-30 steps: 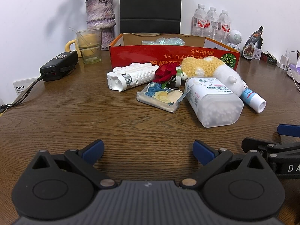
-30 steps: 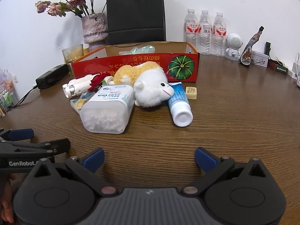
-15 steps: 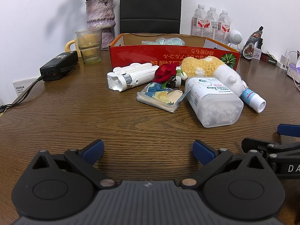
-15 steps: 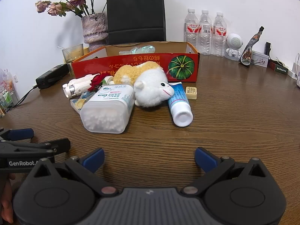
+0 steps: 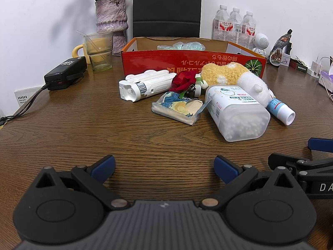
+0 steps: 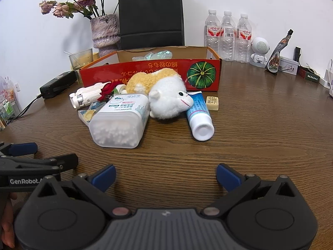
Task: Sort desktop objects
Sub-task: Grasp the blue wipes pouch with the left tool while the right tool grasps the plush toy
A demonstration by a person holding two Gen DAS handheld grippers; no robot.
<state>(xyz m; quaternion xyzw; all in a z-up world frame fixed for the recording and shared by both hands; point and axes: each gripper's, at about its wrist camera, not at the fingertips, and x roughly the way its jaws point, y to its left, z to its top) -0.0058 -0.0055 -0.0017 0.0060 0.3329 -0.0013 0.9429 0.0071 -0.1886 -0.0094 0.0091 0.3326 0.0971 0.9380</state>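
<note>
A heap of objects lies mid-table before a red cardboard box (image 5: 193,62) (image 6: 149,73): a cotton-swab tub (image 5: 235,112) (image 6: 120,120), a plush toy (image 5: 235,77) (image 6: 166,95), a white tube (image 5: 281,109) (image 6: 199,116), a white device (image 5: 145,85) (image 6: 87,95), a red rose (image 5: 184,80), a tissue pack (image 5: 177,108) and a small tan block (image 6: 212,103). My left gripper (image 5: 164,165) and right gripper (image 6: 166,176) are open and empty, low over the table, well short of the heap.
A glass (image 5: 100,50), a flower vase (image 5: 111,18), a black power bank (image 5: 65,73) with cable stand back left. Water bottles (image 6: 228,35), a small robot figure (image 6: 259,51) and boxes stand back right. A black bag (image 6: 150,16) stands behind the box.
</note>
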